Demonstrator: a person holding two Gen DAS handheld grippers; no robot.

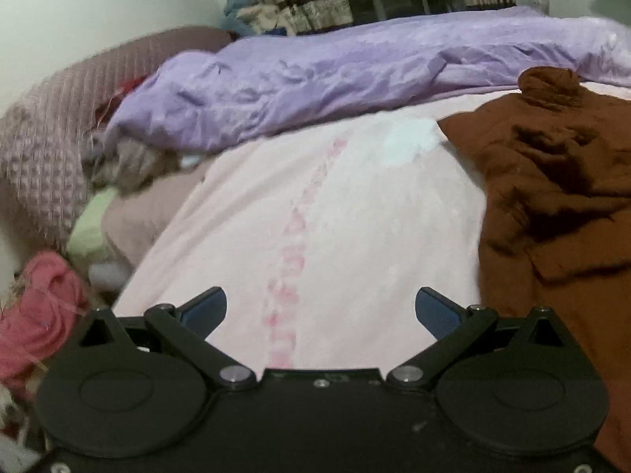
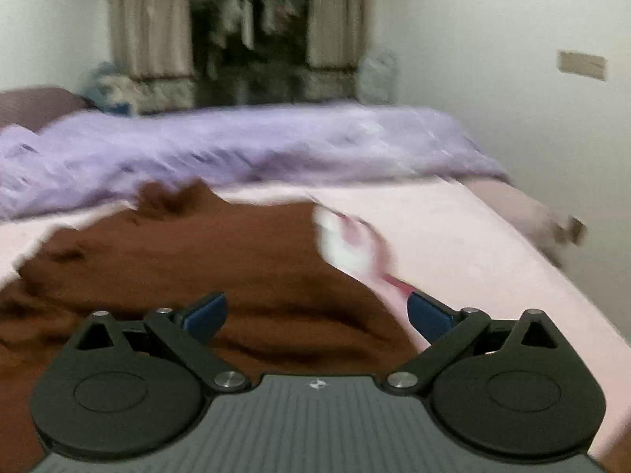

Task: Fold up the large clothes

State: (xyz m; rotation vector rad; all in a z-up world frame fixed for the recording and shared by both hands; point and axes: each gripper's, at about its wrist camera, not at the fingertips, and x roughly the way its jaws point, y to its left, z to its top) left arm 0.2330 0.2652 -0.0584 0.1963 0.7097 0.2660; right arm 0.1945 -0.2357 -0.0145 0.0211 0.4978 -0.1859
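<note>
A large brown garment lies rumpled on the pink bed sheet, at the right of the left wrist view. My left gripper hangs over bare sheet to the left of it, jaws wide apart and empty. The right wrist view is blurred. There the brown garment spreads across the lower left and middle. My right gripper hovers over its near part, jaws wide apart with nothing between them. A small white and pink item rests on the sheet just beyond the garment's right edge.
A crumpled purple quilt runs along the far side of the bed. Pillows and loose clothes pile up at the left, with a pink cloth near the corner. Curtains and a dark window stand behind the bed; a wall is at the right.
</note>
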